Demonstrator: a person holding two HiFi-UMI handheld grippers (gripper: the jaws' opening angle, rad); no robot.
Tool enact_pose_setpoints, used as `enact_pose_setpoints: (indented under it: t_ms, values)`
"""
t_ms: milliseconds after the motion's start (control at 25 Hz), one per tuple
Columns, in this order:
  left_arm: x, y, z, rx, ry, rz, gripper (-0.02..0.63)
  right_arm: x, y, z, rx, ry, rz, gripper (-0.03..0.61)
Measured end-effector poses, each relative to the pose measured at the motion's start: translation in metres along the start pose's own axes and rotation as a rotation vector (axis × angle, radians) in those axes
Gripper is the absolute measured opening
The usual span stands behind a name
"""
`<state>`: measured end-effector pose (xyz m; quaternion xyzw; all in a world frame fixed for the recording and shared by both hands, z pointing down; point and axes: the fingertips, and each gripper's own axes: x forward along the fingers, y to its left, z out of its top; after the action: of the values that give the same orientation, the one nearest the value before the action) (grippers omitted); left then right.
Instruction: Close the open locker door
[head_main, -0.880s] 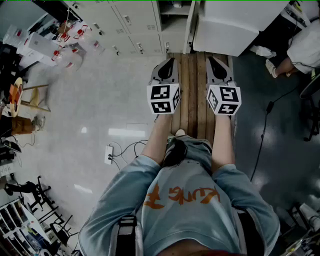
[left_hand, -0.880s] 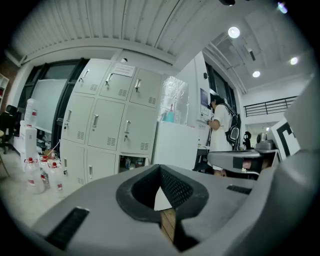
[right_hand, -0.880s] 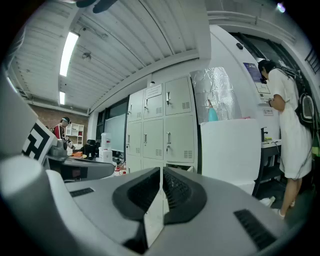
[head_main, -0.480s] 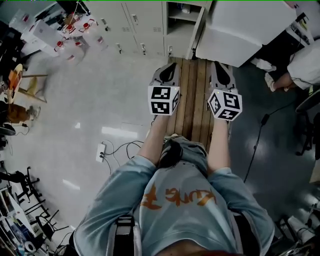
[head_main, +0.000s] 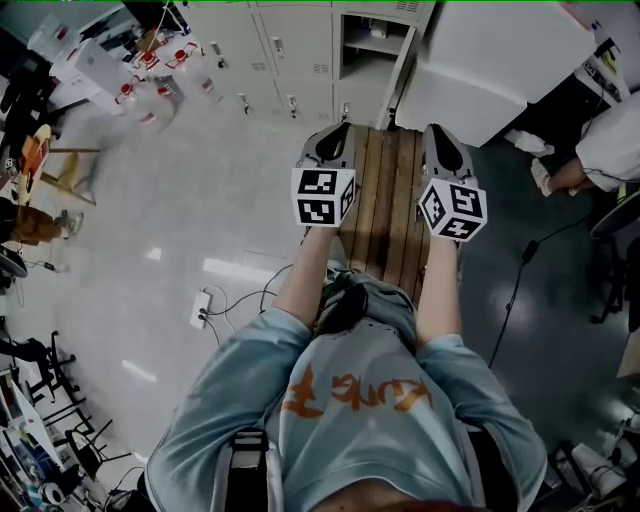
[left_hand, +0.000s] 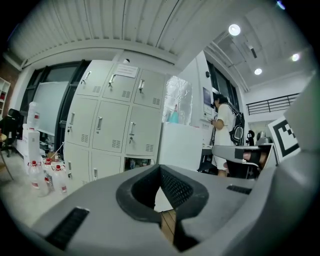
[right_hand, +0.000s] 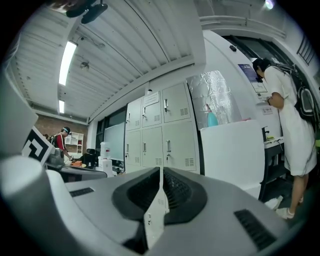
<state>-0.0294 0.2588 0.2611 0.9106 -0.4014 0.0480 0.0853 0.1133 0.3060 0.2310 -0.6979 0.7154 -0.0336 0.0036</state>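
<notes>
A wall of pale grey lockers (head_main: 290, 40) runs along the top of the head view. One lower compartment (head_main: 368, 42) stands open, and its door (head_main: 404, 72) swings out toward me, seen edge-on. My left gripper (head_main: 338, 130) and right gripper (head_main: 436, 130) are held side by side over wooden planks (head_main: 385, 200), short of the lockers, both shut and empty. In the left gripper view, the left gripper (left_hand: 161, 168) points at the open compartment (left_hand: 137, 163). In the right gripper view, the door (right_hand: 154, 215) shows as a pale strip in the slit of the right gripper (right_hand: 160, 171).
A large white cabinet (head_main: 500, 55) stands right of the open door. Clear bottles with red caps (head_main: 150, 75) cluster at the lockers' left end. A power strip with cables (head_main: 203, 306) lies on the floor at left. A person in white (head_main: 612, 135) is at the right.
The lockers and the open compartment have come further into the head view and closer. Both grippers have stayed side by side over the planks, still shut.
</notes>
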Motion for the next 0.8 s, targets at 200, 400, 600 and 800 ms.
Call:
enact_pose_setpoints:
  t_ms: [200, 400, 600, 800]
  values:
    - [0.026, 0.018, -0.006, -0.006, 0.018, 0.002, 0.017, 0.029, -0.007, -0.012, 0.010, 0.018, 0.002, 0.040]
    - [0.073, 0.031, -0.018, -0.024, 0.052, -0.012, 0.017, 0.062, -0.023, -0.035, -0.054, 0.096, 0.011, 0.040]
    - [0.128, 0.039, -0.044, -0.058, 0.127, -0.032, 0.017, 0.096, -0.041, -0.062, -0.078, 0.176, 0.043, 0.040]
    - [0.168, 0.050, -0.081, -0.089, 0.211, -0.033, 0.018, 0.122, -0.066, -0.111, -0.017, 0.266, 0.039, 0.040]
